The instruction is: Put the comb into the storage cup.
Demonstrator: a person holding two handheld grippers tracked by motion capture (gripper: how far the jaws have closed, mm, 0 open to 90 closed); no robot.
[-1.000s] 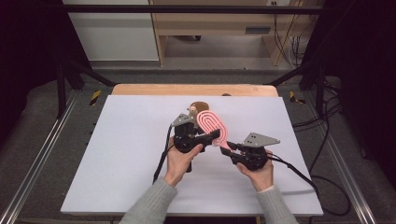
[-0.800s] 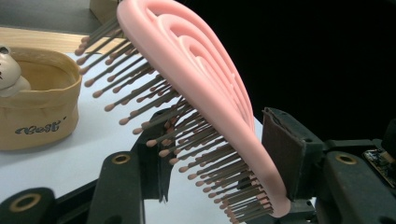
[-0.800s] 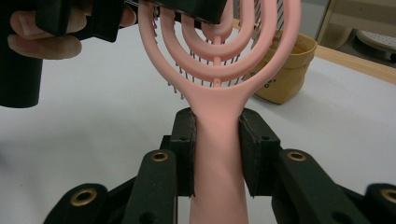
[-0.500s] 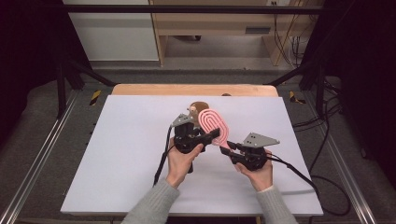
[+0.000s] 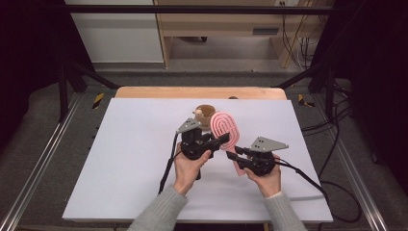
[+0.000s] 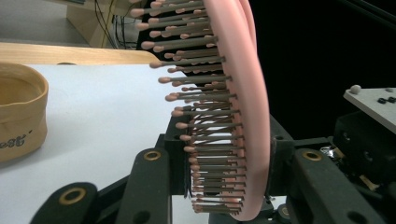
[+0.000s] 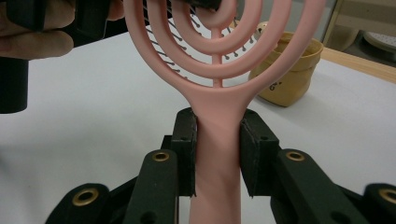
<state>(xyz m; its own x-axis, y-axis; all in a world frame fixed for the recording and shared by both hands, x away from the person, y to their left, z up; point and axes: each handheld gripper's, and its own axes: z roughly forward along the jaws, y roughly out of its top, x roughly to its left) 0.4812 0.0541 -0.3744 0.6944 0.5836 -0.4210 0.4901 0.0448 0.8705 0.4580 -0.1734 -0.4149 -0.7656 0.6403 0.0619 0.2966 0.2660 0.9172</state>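
Two grips on one brush: risk of bent bristles or a twisted handle

The pink plastic hairbrush with looped open head [image 5: 226,129] is held off the table; right gripper [image 7: 217,154] clamps its handle, while left gripper [image 6: 224,158], jaws just closing, pinches head and bristles, which could crush if squeezed harder.

Beyond my grippers, a pale wooden bench [image 5: 226,21] stands on grey floor [image 5: 211,77]; darkness flanks both sides.
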